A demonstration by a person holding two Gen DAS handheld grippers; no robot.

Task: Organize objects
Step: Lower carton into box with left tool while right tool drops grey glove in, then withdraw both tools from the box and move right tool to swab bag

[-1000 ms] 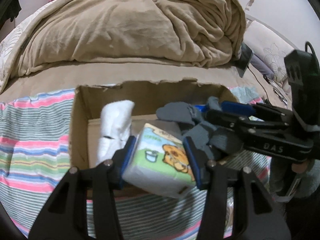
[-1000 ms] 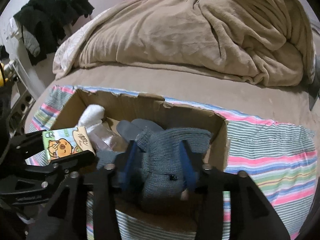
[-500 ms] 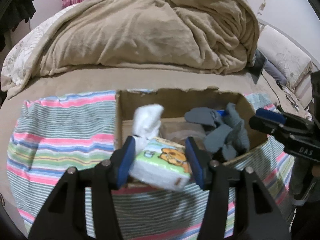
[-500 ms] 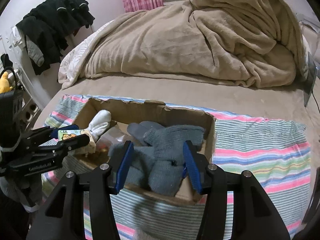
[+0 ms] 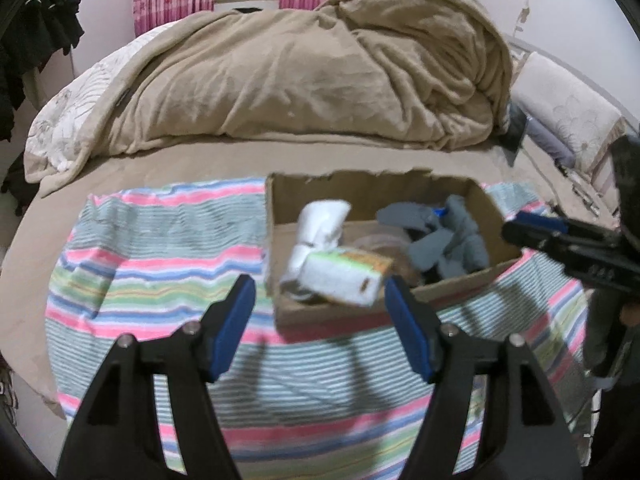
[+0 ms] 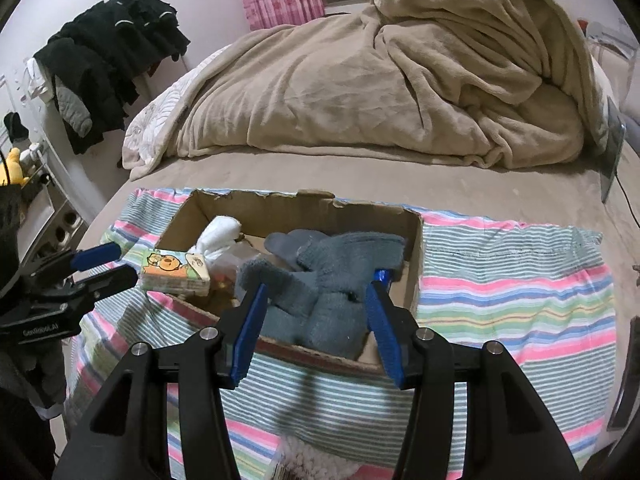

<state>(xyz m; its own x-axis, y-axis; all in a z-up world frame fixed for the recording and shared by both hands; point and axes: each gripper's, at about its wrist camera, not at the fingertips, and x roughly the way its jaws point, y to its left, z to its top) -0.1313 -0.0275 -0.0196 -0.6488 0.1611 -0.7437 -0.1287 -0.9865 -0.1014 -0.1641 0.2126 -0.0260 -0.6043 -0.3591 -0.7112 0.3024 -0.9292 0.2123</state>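
Note:
An open cardboard box (image 5: 360,316) (image 6: 304,208) sits on a striped cloth on the bed. In it lie a tissue pack with a cartoon bear (image 5: 346,276) (image 6: 174,274) at the near-left rim, a white sock (image 5: 320,226) (image 6: 218,236) and grey knitted gloves (image 5: 452,240) (image 6: 332,280). My left gripper (image 5: 320,328) is open and empty, pulled back in front of the box. My right gripper (image 6: 316,324) is open and empty over the box's near edge, with the gloves behind it.
The striped cloth (image 5: 160,272) (image 6: 516,288) covers the near bed. A bunched beige blanket (image 5: 300,76) (image 6: 380,80) lies behind the box. Dark clothes (image 6: 104,52) hang at the left. A pillow (image 5: 568,112) is at the right.
My left gripper let go of the tissue pack, which now rests in the box, and pulled back. My right gripper released the grey gloves into the box and drew back too.

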